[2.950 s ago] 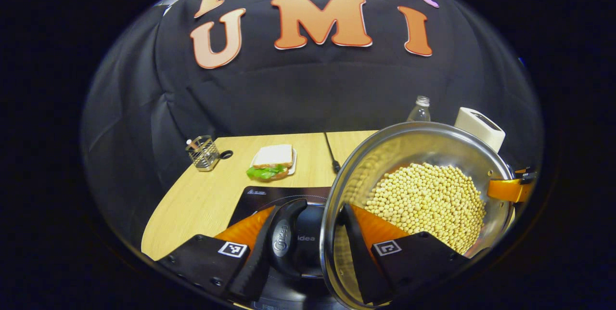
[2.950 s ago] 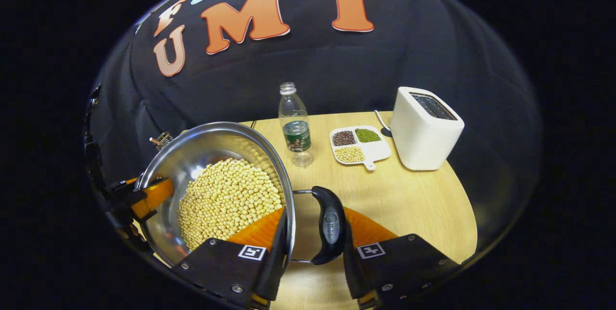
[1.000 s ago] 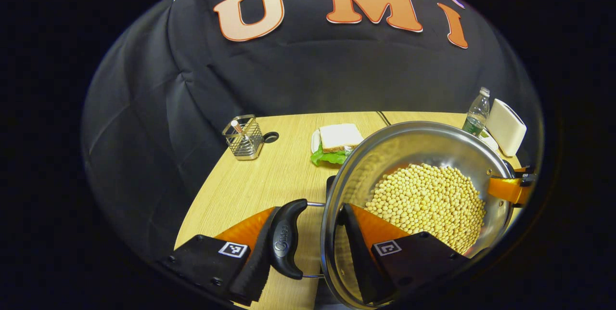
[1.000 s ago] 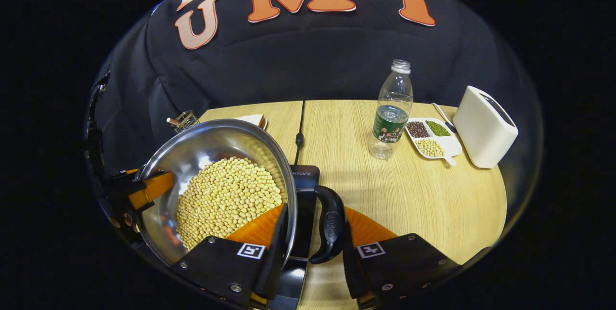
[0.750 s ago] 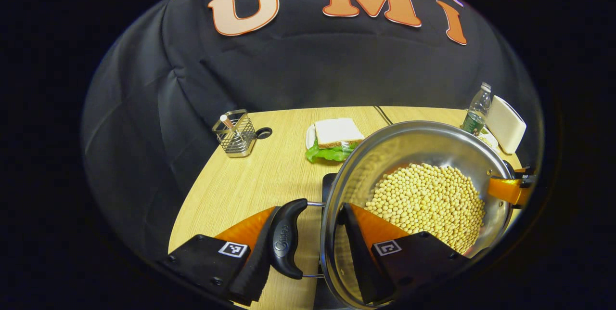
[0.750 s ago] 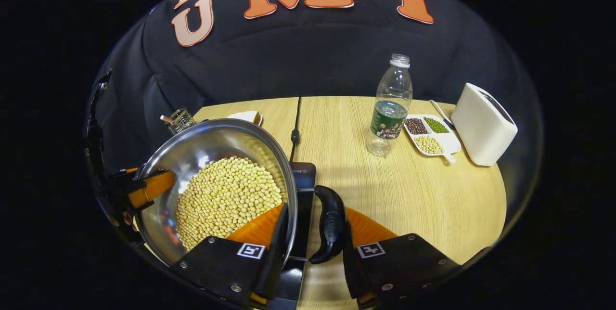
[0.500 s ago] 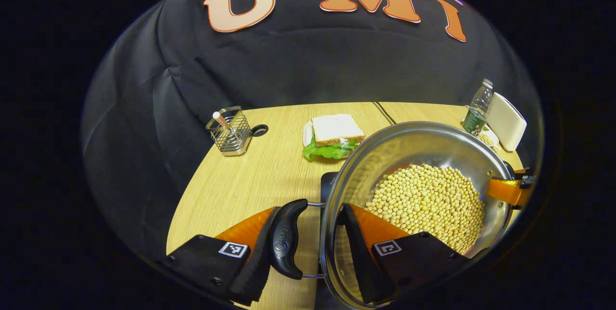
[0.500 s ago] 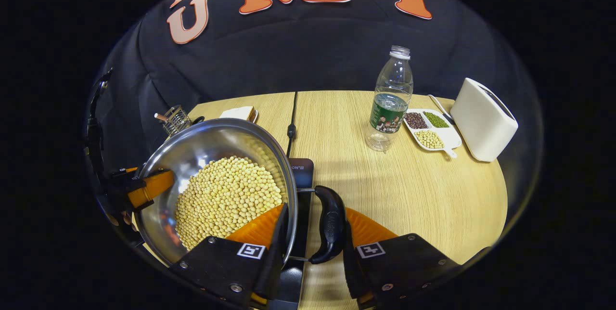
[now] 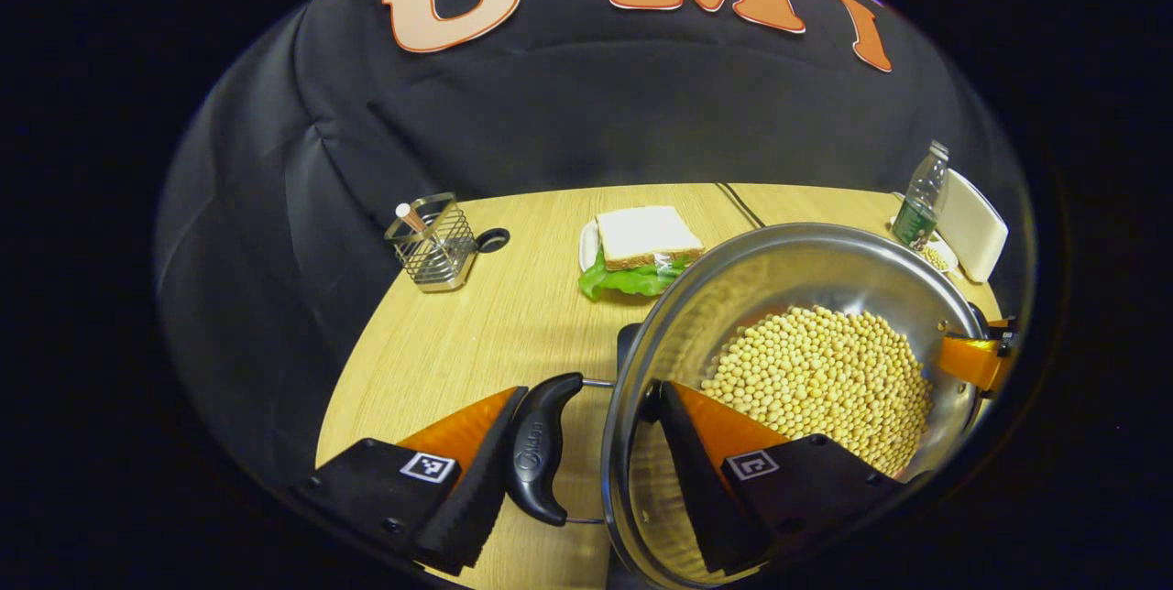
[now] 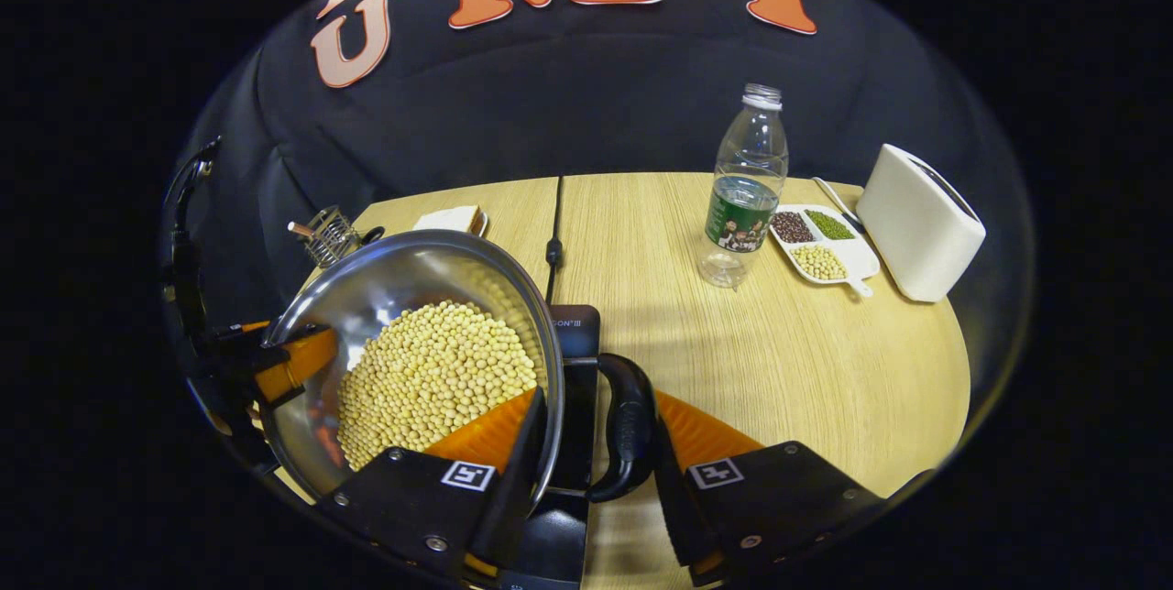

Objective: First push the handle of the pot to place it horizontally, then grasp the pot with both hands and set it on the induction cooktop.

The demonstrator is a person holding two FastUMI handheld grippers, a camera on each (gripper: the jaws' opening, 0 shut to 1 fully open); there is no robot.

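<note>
Both grippers, left (image 9: 586, 480) and right (image 10: 591, 471), clenched the bean-filled pot (image 10: 367, 297) by its handles over the cooktop (image 10: 573, 343).

pot (image 10: 367, 297) on cooktop (image 10: 573, 388), bottle (image 10: 744, 196) behind

1. Pot (image 9: 788, 260) (image 10: 385, 283): round, shiny steel, open-topped, filled with pale yellow beans (image 9: 820, 379) (image 10: 431, 375). It sits over the cooktop; contact with it cannot be told.
2. Left handle (image 9: 539, 448): black, curved, on a thin wire bracket, projecting sideways from the rim. One finger of the left gripper lies against its outer side, the other inside the pot wall.
3. Right handle (image 10: 628, 425): same type, on the opposite side, between the right gripper's fingers.
4. Cooktop (image 10: 575, 333) (image 9: 627, 343): flat, black, on the wooden table, mostly hidden beneath the pot; a corner and edge strip show beside the rim.
</note>
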